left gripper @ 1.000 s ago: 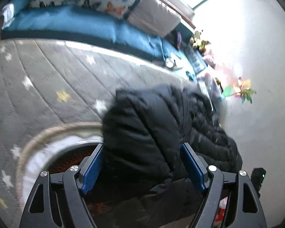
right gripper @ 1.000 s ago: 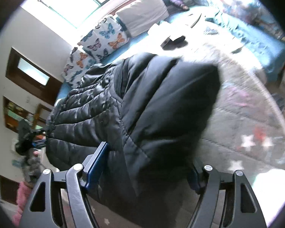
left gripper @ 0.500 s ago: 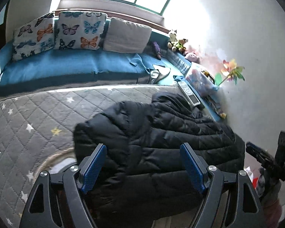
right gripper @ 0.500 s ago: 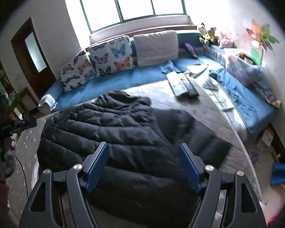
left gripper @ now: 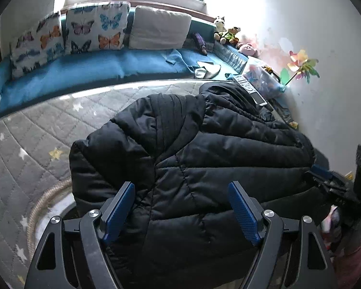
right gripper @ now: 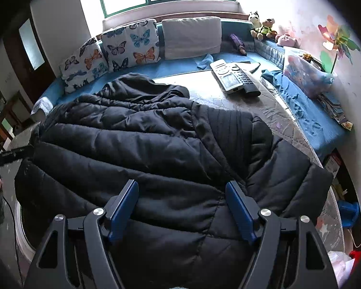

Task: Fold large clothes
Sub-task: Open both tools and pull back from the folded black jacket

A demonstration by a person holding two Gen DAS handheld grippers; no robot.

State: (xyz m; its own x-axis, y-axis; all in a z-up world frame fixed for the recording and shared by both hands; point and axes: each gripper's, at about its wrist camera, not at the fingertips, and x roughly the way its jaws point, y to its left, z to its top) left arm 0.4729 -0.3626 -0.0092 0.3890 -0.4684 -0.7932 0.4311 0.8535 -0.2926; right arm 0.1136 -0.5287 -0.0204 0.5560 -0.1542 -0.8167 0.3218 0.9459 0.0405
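Note:
A black puffer jacket [left gripper: 223, 149] [right gripper: 122, 144] lies spread on the grey quilted star mat [left gripper: 36, 130]. One sleeve [left gripper: 142, 142] is folded in over its body on the left side, the other sleeve [right gripper: 231, 130] on the right side. My left gripper [left gripper: 180, 185] hovers over the jacket's near part, jaws wide apart, blue pads [left gripper: 119, 210] clear of the fabric. My right gripper [right gripper: 181, 184] hovers the same way over the near hem, open and empty. Each gripper shows at the edge of the other's view, the right gripper [left gripper: 334, 187] and the left gripper [right gripper: 9, 156].
A blue cushioned bench [left gripper: 89, 69] with butterfly pillows [right gripper: 130, 45] and a grey pillow [right gripper: 192, 37] runs along the window. Two remotes [right gripper: 231, 75] lie on the mat beyond the jacket. Stuffed toys [right gripper: 262, 27], a pinwheel [left gripper: 300, 66] and a white wall stand to the right.
A second ago bunched jacket fabric stood up between both pairs of fingers. Now it lies flat with the sleeves folded in, and both grippers have pulled back and rolled level.

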